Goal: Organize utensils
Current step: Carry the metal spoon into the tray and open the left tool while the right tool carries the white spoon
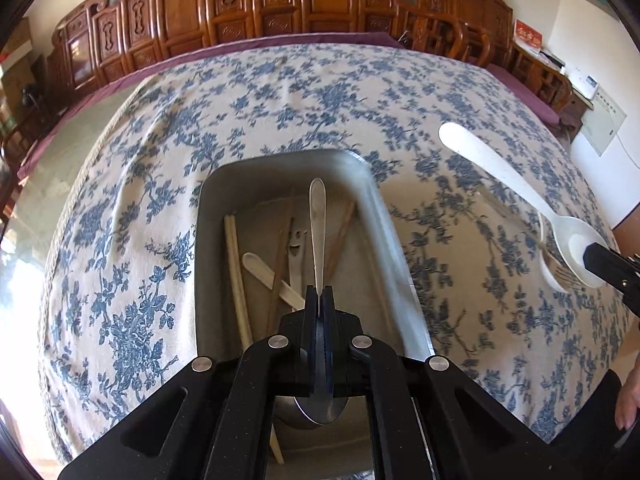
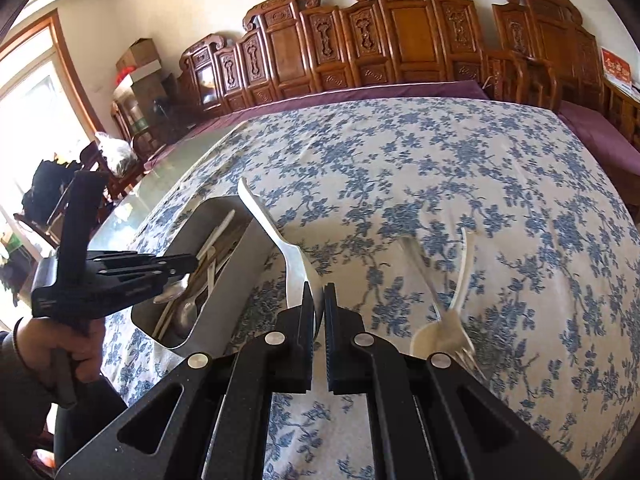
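- Left wrist view, lower centre: the left gripper (image 1: 319,294) is clenched on a metal spoon (image 1: 317,220), its handle pointing up the frame over the steel tray (image 1: 394,232) and its bowl tucked beneath the jaws.
- Inside the tray lie chopsticks (image 1: 236,264), a small white spoon (image 1: 268,276) and other metal pieces, crossed over one another.
- At the right edge of that view the right gripper (image 1: 592,258) grasps a white plastic spoon (image 1: 500,184) by its bowl, handle slanting to the upper left, above the blue-flowered tablecloth (image 1: 132,208).
- Right wrist view shows what the other cannot: the right gripper (image 2: 319,296) pinching the white spoon's bowl edge-on, the handle rising towards the tray's near corner.
- Only here do two more white plastic utensils (image 2: 444,320) show, loose and blurred on the cloth at centre right, well apart from the tray.
- Also only here, at the left edge: a hand (image 2: 60,344) gripping the left tool's handle.
- Writing: a red card (image 2: 616,66) at the upper right bears gold characters, too small to read; a wall panel (image 1: 602,120) at the right edge of the left view is likewise illegible.
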Demonstrator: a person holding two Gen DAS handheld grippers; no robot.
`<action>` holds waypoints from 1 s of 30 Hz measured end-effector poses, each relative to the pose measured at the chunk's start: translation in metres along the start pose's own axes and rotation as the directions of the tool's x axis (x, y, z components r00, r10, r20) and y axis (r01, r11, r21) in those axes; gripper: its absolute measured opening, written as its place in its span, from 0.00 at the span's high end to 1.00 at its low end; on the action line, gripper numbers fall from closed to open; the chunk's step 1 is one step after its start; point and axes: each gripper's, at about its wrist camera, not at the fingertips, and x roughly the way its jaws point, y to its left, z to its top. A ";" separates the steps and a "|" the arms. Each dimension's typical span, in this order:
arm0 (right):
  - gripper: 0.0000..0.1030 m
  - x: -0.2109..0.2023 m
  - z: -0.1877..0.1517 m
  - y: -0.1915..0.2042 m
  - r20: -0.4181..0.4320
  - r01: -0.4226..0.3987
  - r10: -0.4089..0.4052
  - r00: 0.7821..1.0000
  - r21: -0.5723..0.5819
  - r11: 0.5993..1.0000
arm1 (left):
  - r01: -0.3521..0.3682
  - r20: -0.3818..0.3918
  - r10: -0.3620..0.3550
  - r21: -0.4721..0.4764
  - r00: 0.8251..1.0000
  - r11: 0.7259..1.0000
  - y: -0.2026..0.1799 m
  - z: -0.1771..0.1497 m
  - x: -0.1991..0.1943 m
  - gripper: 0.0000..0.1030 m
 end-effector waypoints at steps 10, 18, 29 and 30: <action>0.94 0.003 0.001 0.020 -0.001 -0.003 0.003 1.000 -0.041 0.999 | 0.014 -0.015 -0.014 -0.004 1.000 1.000 0.002 -0.003 0.013 0.98; 0.94 0.001 0.002 0.034 -0.003 0.010 -0.010 1.000 -0.067 0.998 | 0.021 0.016 -0.020 -0.021 1.000 1.000 0.011 -0.003 -0.005 0.98; 0.94 0.024 0.008 0.077 -0.035 0.041 -0.046 0.998 -0.114 0.993 | -0.001 0.100 0.004 -0.025 0.995 1.000 0.041 -0.013 -0.069 0.98; 0.94 0.028 0.008 0.079 -0.042 0.046 -0.051 0.998 -0.116 0.992 | -0.002 0.106 0.005 -0.029 0.994 1.000 0.044 -0.015 -0.073 0.98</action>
